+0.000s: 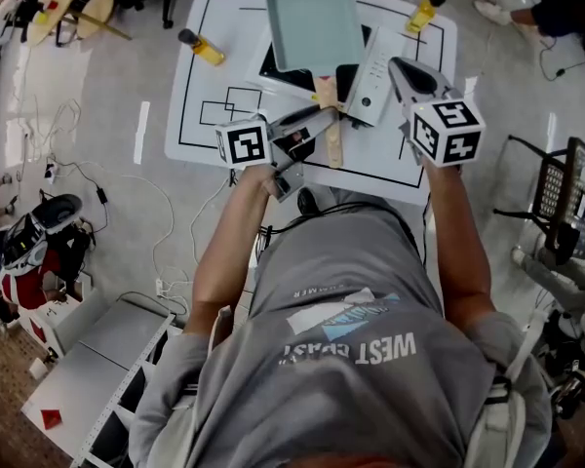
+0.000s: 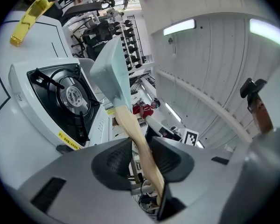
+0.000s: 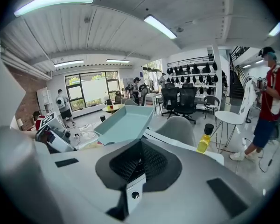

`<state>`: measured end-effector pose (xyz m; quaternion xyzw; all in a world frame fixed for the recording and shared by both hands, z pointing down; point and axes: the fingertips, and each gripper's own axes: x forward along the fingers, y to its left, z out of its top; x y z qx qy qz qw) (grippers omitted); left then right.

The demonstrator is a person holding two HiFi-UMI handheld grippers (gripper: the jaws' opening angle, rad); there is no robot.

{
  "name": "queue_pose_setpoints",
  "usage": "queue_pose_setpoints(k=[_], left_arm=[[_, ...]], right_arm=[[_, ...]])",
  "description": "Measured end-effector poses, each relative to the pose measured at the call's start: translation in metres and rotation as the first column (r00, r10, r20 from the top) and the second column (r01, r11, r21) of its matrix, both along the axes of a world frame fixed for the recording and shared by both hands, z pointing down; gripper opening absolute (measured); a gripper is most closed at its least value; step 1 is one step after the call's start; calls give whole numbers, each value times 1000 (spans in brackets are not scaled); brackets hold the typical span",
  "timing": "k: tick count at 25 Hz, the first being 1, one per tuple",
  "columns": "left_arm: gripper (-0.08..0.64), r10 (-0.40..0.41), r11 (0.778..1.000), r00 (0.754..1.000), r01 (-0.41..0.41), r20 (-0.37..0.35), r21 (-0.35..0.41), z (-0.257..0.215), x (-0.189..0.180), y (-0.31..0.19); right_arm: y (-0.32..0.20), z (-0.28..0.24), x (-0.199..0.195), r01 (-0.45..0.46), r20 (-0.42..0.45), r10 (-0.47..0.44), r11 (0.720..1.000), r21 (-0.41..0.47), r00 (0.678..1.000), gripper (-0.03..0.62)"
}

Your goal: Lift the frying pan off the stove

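A pale teal rectangular frying pan [image 1: 312,19] with a wooden handle [image 1: 329,115] hangs above the white portable stove [image 1: 375,71]. My left gripper [image 1: 317,120] is shut on that handle. In the left gripper view the handle [image 2: 135,134] runs between the pads [image 2: 119,164], the pan [image 2: 113,71] is off the black burner [image 2: 72,94], and the stove body [image 2: 42,120] lies to the left. My right gripper [image 1: 400,71] is at the stove's right side. In the right gripper view its jaws [image 3: 139,162] stand closed with a white piece of the stove [image 3: 133,192] pinched low between them, the pan [image 3: 123,122] just beyond.
The stove stands on a white table [image 1: 200,115] marked with black lines. Two yellow bottles lie on it, one at the left [image 1: 203,49] and one at the far right [image 1: 424,13]. A white shelf unit [image 1: 88,378] and a cart [image 1: 565,198] flank me. A person [image 3: 270,97] stands at right.
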<state>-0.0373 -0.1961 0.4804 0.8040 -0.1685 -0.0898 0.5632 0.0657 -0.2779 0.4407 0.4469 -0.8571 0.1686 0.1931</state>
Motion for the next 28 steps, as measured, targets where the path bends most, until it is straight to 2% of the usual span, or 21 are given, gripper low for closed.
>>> queue_pose_setpoints(k=[7,12,19,28], left_arm=[[126,-10,1000,1000,11,-16,15,-13,-6,0],[122,-40,999,999,40,19,7,-4,-17,-10],[124,-42,998,999,41,-11,-41,2,-20,-15],[126,-29,999,1000,29,4,-44,9,-23,-23]], right_arm=[[4,-11,2,-13,-4,13,1000,20,1000,11],[6,-8,0,-15,-1,15,1000,14,1000,11],[5,-3,-5,-15,-1,15,1000,3,1000,11],[-3,-5,-8,3,-63,-1,999,32,998,8]])
